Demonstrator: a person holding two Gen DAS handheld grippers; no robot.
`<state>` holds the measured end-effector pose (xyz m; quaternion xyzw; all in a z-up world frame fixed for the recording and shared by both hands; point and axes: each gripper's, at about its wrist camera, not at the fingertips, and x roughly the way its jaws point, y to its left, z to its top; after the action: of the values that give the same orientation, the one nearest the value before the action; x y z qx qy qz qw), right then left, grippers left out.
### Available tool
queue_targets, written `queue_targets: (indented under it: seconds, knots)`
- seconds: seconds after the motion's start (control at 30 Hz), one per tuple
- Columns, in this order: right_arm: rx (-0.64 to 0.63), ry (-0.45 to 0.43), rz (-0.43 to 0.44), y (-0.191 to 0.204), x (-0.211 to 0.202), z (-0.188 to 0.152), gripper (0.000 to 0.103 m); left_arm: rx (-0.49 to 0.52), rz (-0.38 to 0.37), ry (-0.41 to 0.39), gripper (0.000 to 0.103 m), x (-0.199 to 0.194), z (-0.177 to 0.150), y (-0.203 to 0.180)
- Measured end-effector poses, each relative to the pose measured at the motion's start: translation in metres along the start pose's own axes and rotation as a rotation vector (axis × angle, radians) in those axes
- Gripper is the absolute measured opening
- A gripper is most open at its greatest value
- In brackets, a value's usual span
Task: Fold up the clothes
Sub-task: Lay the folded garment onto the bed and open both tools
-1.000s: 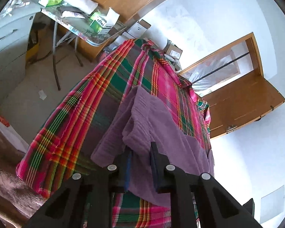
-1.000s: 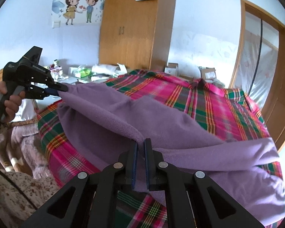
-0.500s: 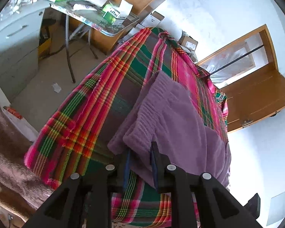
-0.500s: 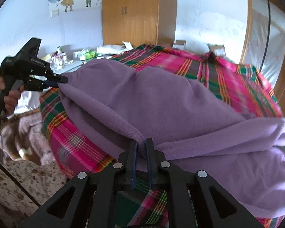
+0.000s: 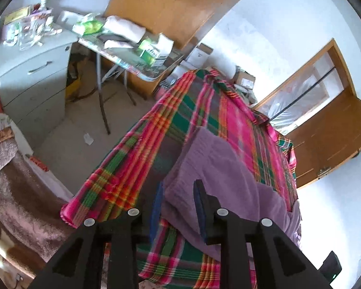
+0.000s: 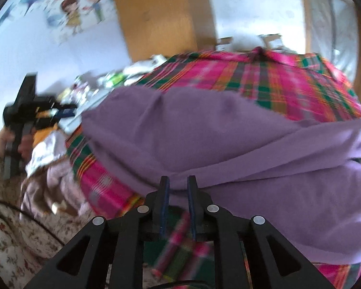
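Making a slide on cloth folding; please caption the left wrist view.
Left gripper open over the near edge of a purple garment lying on a plaid bedspread.

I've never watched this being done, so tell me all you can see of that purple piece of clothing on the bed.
The purple garment looks like soft, fleecy knit, with a ribbed band at its near edge. It lies loosely folded and rumpled on the plaid bedspread, one layer draped over another. Both grippers, left and right, stand open at its near edge; neither clamps it. The right-hand view is blurred.
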<state>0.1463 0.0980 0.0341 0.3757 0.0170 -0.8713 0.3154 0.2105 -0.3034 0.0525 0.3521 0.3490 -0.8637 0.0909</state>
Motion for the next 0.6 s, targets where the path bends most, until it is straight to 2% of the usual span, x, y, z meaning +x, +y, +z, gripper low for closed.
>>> queue_targets:
  seconds: [0.07,0.17,0.4,0.47,0.6]
  knots:
    - [0.058,-0.026,-0.046,-0.018,-0.008,0.002,0.015,0.071,-0.018,0.003,0.026,0.004,-0.003,-0.017]
    - [0.144,-0.065,-0.117,-0.044,-0.02,0.004,0.015,0.152,-0.113,0.041,0.026,0.017,-0.007,-0.046]
    - [0.268,-0.139,-0.331,-0.101,-0.063,0.017,0.016,0.375,-0.297,0.202,0.026,0.062,-0.032,-0.122]
    - [0.301,-0.129,-0.334,-0.114,-0.059,0.022,0.023,0.431,-0.333,0.25,0.026,0.075,-0.044,-0.139]
    - [0.351,-0.102,-0.34,-0.135,-0.039,0.035,0.024,0.52,-0.386,0.363,0.027,0.098,-0.069,-0.17]
